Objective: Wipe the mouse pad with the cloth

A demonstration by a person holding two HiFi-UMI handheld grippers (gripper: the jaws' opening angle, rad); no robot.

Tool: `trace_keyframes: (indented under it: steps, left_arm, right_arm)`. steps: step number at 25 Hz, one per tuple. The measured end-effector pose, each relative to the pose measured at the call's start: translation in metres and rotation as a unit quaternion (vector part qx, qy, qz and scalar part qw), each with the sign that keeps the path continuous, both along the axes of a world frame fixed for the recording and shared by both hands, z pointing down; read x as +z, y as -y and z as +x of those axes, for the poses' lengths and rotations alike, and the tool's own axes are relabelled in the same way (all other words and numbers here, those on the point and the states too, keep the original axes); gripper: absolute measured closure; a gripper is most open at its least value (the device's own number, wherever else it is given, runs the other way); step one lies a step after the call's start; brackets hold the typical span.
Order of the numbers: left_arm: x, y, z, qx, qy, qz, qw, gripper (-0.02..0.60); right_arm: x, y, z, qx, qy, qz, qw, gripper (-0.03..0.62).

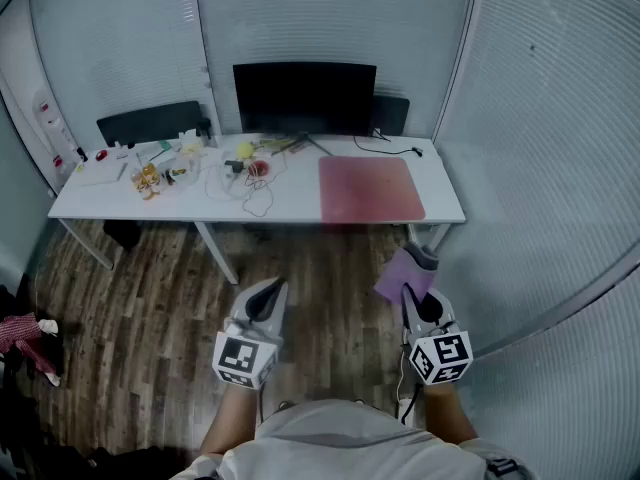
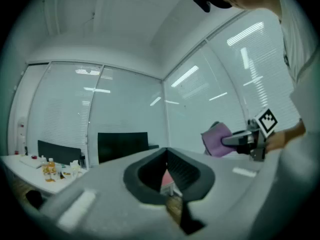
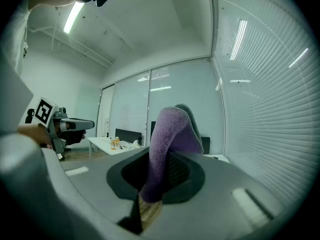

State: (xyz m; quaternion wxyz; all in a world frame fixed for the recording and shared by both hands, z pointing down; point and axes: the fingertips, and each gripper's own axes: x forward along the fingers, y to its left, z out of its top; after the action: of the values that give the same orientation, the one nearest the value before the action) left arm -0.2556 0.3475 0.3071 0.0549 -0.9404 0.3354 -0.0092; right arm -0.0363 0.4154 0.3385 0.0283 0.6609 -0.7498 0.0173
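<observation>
A pink-red mouse pad lies on the right end of the white desk. I stand back from the desk, over the wood floor. My right gripper is shut on a purple cloth that sticks up from its jaws; the right gripper view shows the cloth rising between the jaws. My left gripper is held level beside it, jaws together with nothing in them. From the left gripper view the right gripper and its cloth show at the right, and a sliver of the mouse pad shows past the jaws.
A black monitor stands at the desk's back, with cables, bottles and small clutter on the left half. Two dark chairs sit behind the desk. Glass walls with blinds enclose the room. A red object lies on the floor at left.
</observation>
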Motion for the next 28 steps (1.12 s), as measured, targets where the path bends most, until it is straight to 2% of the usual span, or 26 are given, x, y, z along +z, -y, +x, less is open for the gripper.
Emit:
trace_keyframes:
  steps: [15,19,28]
  left_arm:
    - [-0.002,-0.012,-0.005,0.01,0.003,-0.01,0.9999,0.578]
    - [0.003,-0.017,-0.017,0.013,0.002,-0.011,0.9999,0.578]
    - [0.008,-0.006,-0.069,0.011,0.009,-0.013,0.9998,0.578]
  right_arm:
    - [-0.003,-0.01,-0.016,-0.009,0.005,0.0,1.0,0.545]
    - [0.003,-0.012,-0.044,-0.033,0.002,0.002,0.999,0.542]
    - [0.012,0.005,-0.088,-0.031,0.026,-0.024,0.999,0.54]
